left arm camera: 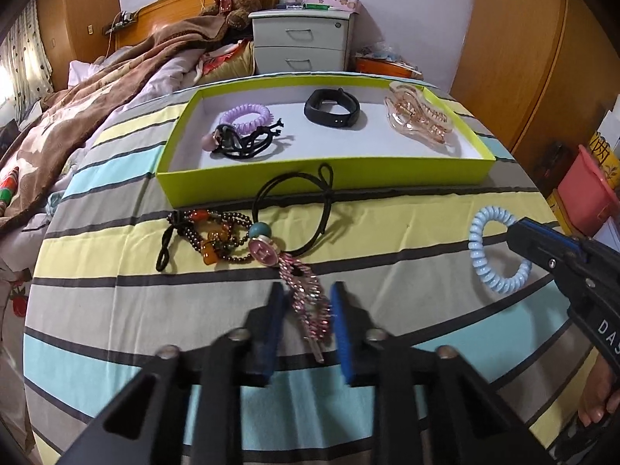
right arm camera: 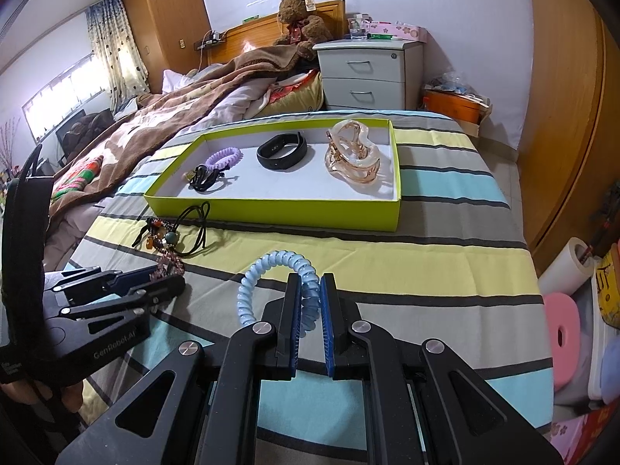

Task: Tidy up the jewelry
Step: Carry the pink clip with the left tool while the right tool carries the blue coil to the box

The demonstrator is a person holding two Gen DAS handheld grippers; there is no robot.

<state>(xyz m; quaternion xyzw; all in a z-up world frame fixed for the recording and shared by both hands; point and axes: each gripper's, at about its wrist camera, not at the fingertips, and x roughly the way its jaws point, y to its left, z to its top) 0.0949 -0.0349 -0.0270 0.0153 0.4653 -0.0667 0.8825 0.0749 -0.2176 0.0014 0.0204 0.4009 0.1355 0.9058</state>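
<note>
- Two grippers over a striped bedsheet (right arm camera: 426,271).
- Right gripper (right arm camera: 310,294) clamped on a blue coil hair tie (right arm camera: 271,267), lifted near the sheet.
- Left gripper (left arm camera: 306,310) spread wide around a pink sparkly hair clip (left arm camera: 306,294), not gripping.
- Beads and a black hair elastic (left arm camera: 310,209) lying just before a green tray (left arm camera: 321,172).
- Inside the tray: purple coil tie (left arm camera: 244,118), black wristband (left arm camera: 331,108), clear claw clip (left arm camera: 418,116).

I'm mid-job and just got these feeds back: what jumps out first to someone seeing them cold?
First, the lime-green shallow tray at the far middle of the striped bedspread, holding a purple spiral hair tie, black wristband and amber translucent claw clip. Nearer, the right gripper pinches a pale-blue spiral hair tie, while the left gripper straddles a pink rhinestone hair clip without closing.
</note>
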